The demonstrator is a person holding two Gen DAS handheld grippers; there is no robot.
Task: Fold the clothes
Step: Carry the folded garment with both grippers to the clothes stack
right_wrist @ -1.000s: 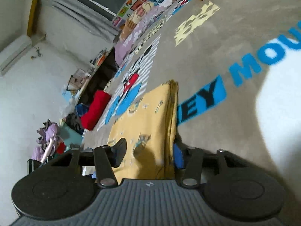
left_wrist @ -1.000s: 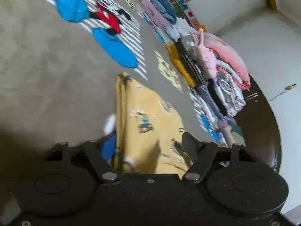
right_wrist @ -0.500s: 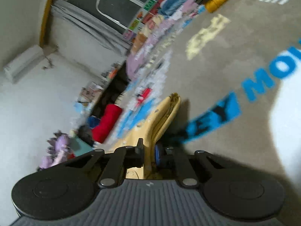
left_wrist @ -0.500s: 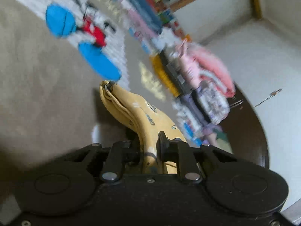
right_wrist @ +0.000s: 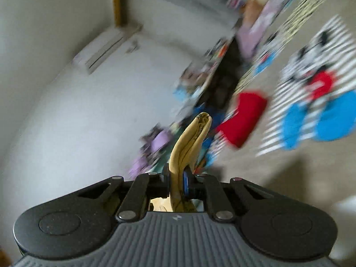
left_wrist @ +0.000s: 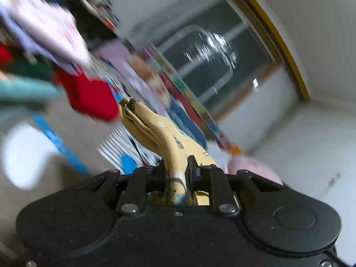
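Jaws on both sides are pinched narrow on the yellow garment (left_wrist: 160, 133): the left gripper (left_wrist: 176, 169) and the right gripper (right_wrist: 176, 179) each clamp a thick bundle of its layers. That garment is already folded into several layers and hangs in the air, lifted off the cartoon-print rug (right_wrist: 311, 115) and seen just beside the red folded piece (right_wrist: 242, 120) that lies on the rug. Judging by this, the folding of this piece looks finished and what remains is setting it down, perhaps by the clothes near the red piece; blur hides the rest.
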